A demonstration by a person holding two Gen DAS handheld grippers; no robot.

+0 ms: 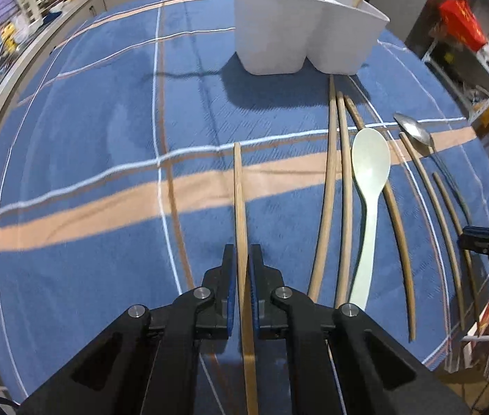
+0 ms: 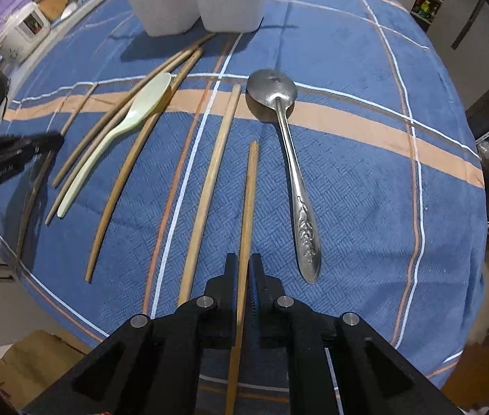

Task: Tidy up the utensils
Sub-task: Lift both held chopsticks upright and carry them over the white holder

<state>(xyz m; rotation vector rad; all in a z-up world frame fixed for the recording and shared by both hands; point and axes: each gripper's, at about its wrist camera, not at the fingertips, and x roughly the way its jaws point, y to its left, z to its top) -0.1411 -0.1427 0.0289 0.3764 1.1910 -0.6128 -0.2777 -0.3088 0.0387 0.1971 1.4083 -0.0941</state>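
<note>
Above a worktop [image 1: 89, 145] draped in blue plaid cloth, the left hand-held gripper [image 1: 242, 259] clamps one wooden chopstick [image 1: 239, 200] while the right hand-held gripper [image 2: 242, 266] pinches another chopstick [image 2: 249, 193]. More chopsticks, a pale plastic spoon [image 1: 369, 186] and a metal spoon [image 2: 287, 152] lie before the white divided utensil holder [image 1: 300, 31].

Blue plaid tablecloth [image 2: 348, 180] carries white caddy [image 1: 300, 34], chopsticks [image 2: 206, 180], plastic spoon [image 1: 369, 180] (pale green), metal spoon [image 2: 289, 159]
</note>
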